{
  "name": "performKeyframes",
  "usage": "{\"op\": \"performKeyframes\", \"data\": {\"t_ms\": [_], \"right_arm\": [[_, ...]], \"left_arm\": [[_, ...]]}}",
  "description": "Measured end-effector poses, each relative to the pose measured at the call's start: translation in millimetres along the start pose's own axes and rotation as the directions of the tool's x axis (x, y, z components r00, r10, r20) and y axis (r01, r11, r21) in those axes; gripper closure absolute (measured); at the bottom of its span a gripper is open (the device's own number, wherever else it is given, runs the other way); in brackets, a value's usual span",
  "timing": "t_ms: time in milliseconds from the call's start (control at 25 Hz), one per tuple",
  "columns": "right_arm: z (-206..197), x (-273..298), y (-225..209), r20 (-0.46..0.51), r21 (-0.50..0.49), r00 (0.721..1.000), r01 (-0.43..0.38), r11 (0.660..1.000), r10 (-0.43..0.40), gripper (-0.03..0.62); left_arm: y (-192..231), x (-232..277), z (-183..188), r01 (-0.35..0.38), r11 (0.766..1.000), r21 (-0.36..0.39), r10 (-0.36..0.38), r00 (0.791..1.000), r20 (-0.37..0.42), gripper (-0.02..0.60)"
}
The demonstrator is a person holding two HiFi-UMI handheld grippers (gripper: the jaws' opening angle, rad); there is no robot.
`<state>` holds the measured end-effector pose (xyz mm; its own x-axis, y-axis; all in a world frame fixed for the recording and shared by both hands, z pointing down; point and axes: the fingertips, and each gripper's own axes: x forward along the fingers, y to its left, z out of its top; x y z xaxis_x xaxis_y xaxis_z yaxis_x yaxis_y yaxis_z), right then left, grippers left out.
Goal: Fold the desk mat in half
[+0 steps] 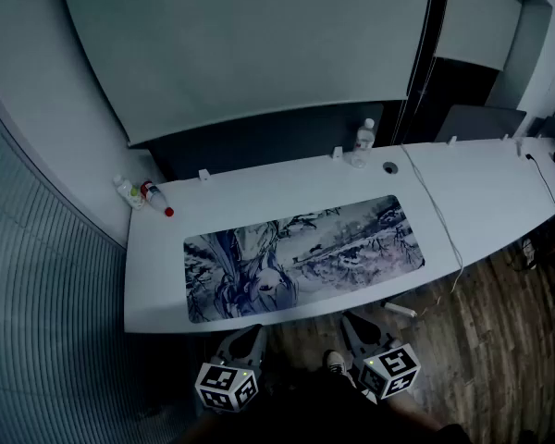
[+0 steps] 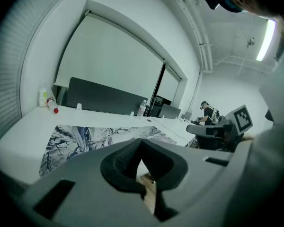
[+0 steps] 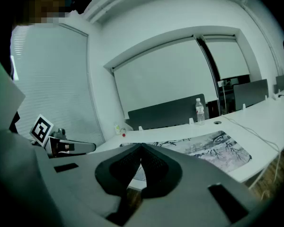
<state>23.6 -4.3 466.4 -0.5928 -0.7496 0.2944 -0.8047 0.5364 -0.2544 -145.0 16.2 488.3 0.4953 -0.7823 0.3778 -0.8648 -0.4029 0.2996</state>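
Left gripper (image 1: 248, 333) — jaws closed tip to tip, nothing between them. Right gripper (image 1: 353, 324) — jaws likewise closed and empty. Both are held low, close in front of the person's body, side by side but apart, pointing forward and tilted slightly downward. Neither gripper touches the other.
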Motion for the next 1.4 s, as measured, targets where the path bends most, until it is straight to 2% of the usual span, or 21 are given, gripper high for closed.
{"op": "performKeyframes", "data": {"t_ms": [720, 1400], "right_arm": [[-4, 2, 6, 0.008, 0.018, 1.0, 0.003, 1.0, -0.003, 0.571], [-14, 17, 22, -0.018, 0.028, 1.0, 0.007, 1.0, -0.006, 0.571]], "left_arm": [[3, -7, -4, 0.001, 1.0, -0.011, -0.001, 1.0, -0.014, 0.575], [25, -17, -14, 0.0, 1.0, -0.017, -0.001, 1.0, -0.021, 0.577]]}}
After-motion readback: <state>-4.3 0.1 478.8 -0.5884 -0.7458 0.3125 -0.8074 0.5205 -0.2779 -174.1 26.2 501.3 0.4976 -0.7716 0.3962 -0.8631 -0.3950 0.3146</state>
